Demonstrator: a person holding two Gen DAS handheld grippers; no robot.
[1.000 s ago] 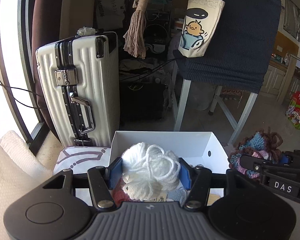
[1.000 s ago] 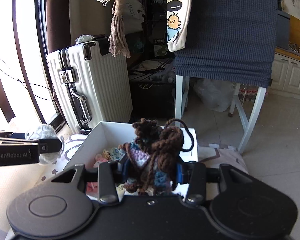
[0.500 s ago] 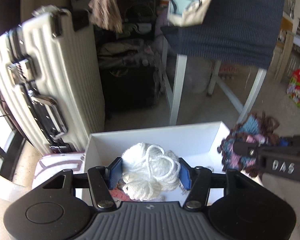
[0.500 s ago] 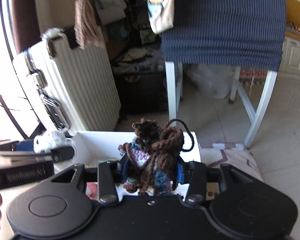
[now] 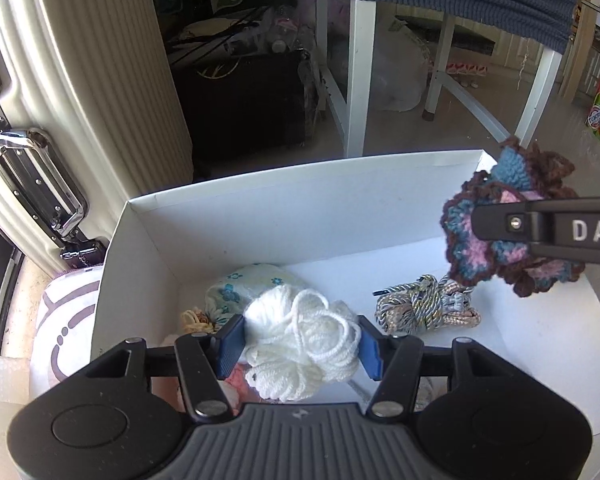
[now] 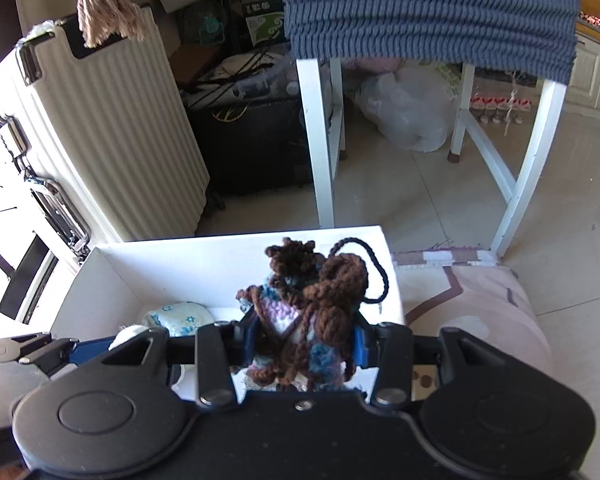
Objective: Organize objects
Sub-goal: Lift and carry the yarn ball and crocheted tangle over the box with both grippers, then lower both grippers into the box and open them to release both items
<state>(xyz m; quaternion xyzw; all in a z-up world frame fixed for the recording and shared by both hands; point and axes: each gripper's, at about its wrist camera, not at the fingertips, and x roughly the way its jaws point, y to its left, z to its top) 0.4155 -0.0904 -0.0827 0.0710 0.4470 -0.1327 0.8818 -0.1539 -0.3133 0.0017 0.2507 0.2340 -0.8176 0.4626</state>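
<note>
Over the white box (image 5: 300,216), my left gripper (image 5: 300,346) pinches a white yarn ball (image 5: 300,344) between its blue pads. At two o'clock from it, my right gripper (image 6: 302,340) clamps a brown, blue and pink crochet piece (image 6: 312,312) above the box's right end. On the box floor lie a floral cloth bundle (image 5: 252,284) at twelve o'clock of the yarn and a coil of silky cord (image 5: 424,308) at two o'clock. A ribbed cream suitcase (image 5: 100,100) stands at ten o'clock, outside the box.
</note>
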